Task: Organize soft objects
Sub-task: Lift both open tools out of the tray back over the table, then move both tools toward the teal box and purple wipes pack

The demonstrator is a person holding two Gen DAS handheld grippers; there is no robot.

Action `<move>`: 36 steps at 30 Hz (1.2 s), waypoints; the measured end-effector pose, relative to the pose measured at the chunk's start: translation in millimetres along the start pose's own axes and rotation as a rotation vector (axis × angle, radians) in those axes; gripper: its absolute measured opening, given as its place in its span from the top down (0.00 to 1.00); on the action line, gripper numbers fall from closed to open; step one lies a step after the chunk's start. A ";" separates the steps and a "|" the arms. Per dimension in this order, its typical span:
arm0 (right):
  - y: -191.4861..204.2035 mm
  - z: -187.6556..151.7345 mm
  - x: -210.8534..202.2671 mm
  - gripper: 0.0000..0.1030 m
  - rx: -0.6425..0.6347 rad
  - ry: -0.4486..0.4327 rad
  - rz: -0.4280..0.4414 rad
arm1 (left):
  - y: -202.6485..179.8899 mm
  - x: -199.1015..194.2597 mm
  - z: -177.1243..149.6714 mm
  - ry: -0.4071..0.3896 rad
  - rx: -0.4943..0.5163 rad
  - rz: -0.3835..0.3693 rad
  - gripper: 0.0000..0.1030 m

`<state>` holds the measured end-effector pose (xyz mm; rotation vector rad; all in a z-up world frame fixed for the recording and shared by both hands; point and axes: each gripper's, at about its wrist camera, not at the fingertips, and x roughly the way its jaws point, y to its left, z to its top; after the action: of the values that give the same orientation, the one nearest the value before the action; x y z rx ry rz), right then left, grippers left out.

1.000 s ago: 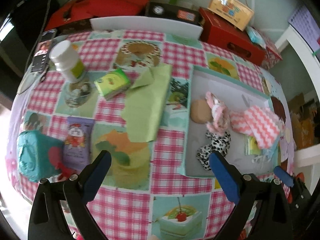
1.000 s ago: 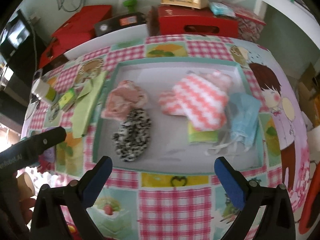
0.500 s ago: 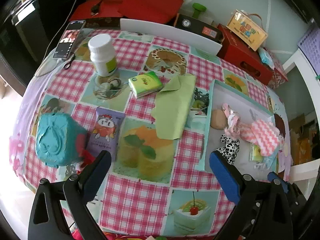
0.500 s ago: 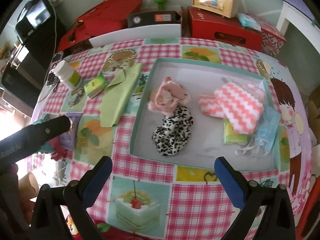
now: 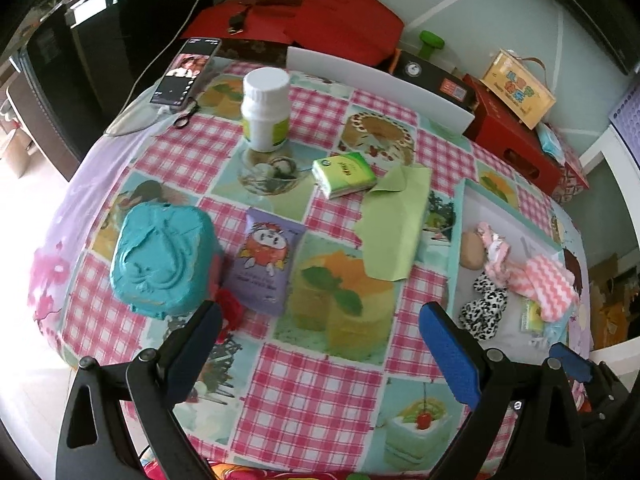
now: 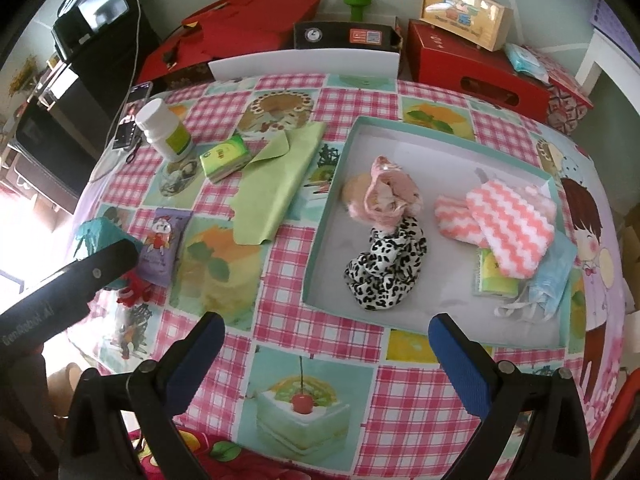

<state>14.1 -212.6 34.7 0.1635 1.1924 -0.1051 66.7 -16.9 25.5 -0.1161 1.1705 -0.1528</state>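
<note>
A teal-rimmed tray (image 6: 325, 216) (image 5: 456, 240) on the table's right holds a pink scrunchie (image 6: 390, 192), a leopard-print cloth (image 6: 386, 270), a pink zigzag cloth (image 6: 510, 222), a tissue pack (image 6: 494, 276) and a blue face mask (image 6: 554, 272). Left of the tray lies a green cloth (image 5: 394, 224) (image 6: 276, 184), with a green tissue pack (image 5: 344, 174) and a red yarn piece (image 5: 230, 310) also outside it. My left gripper (image 5: 316, 356) hangs open above the table's near edge. My right gripper (image 6: 326, 360) is open too, near the front edge, holding nothing.
A white bottle (image 5: 266, 110), a glass dish (image 5: 268, 174), a purple snack packet (image 5: 266, 266), a teal box (image 5: 162, 258), a phone (image 5: 186, 70) and scissors (image 5: 186, 116) occupy the left side. Red boxes (image 6: 476, 68) and a white board (image 6: 304, 64) line the far edge.
Both grippers have pulled back and up from the table, so more of it shows. The left view has swung leftwards towards the teal box and bottle. Both stay open.
</note>
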 end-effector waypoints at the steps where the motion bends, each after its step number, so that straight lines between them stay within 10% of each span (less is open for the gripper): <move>1: 1.7 -0.2 0.0 0.00 -0.004 0.001 -0.001 | 1.9 0.2 -0.8 0.000 -0.003 0.004 0.04; 27: 62.5 3.9 20.3 0.00 -0.147 0.040 0.016 | 66.6 15.2 -24.1 0.055 -0.138 0.087 0.05; 36: 75.7 4.1 37.0 0.00 -0.174 0.063 0.022 | 88.6 32.6 -31.3 0.092 -0.189 0.092 0.22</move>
<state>44.1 -138.8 7.2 0.0271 1.2556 0.0230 55.5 64.1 -31.2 -0.2228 1.2781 0.0347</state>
